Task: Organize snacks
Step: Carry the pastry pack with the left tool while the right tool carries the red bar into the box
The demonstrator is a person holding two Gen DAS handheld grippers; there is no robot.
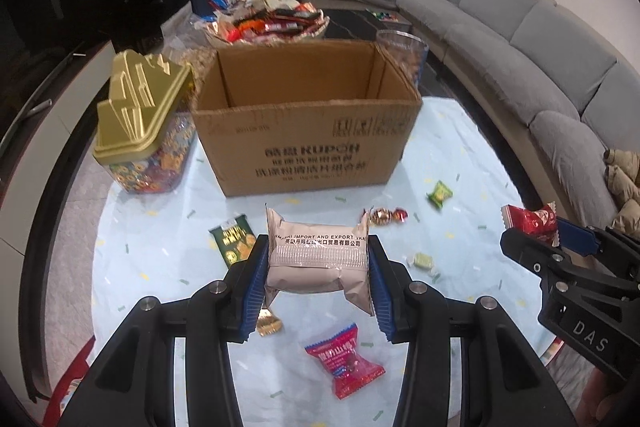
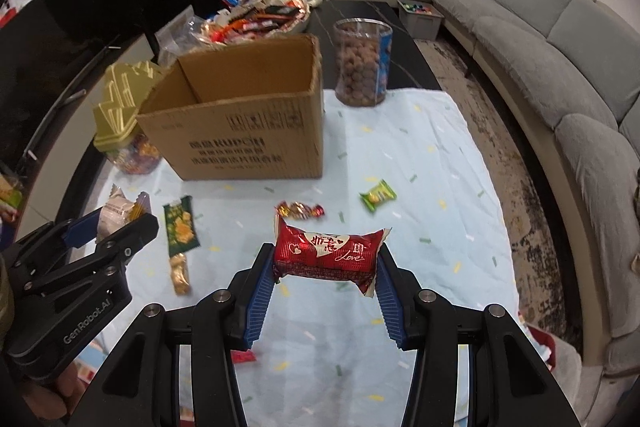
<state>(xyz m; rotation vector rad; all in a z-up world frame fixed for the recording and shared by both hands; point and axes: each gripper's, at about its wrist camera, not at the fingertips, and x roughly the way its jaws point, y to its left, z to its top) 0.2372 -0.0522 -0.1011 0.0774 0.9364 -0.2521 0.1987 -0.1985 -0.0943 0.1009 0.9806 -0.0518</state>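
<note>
My left gripper (image 1: 318, 259) is shut on a beige snack packet (image 1: 318, 259) and holds it above the light blue cloth (image 1: 452, 163), in front of the open cardboard box (image 1: 308, 147). My right gripper (image 2: 326, 263) is shut on a red snack packet (image 2: 326, 255), also above the cloth. The box shows in the right wrist view (image 2: 248, 147) too. Each gripper appears in the other's view, the right one (image 1: 532, 231) and the left one (image 2: 120, 219). Loose snacks lie on the cloth: a green packet (image 1: 234, 239), a red packet (image 1: 344, 359), a small green candy (image 1: 439, 194) and foil candies (image 1: 386, 215).
A gold-lidded candy jar (image 1: 144, 127) stands left of the box. A clear jar of brown balls (image 2: 362, 63) stands behind the box on the right. A tiered dish heaped with snacks (image 1: 264, 23) is behind the box. A grey sofa (image 1: 540, 67) curves along the right.
</note>
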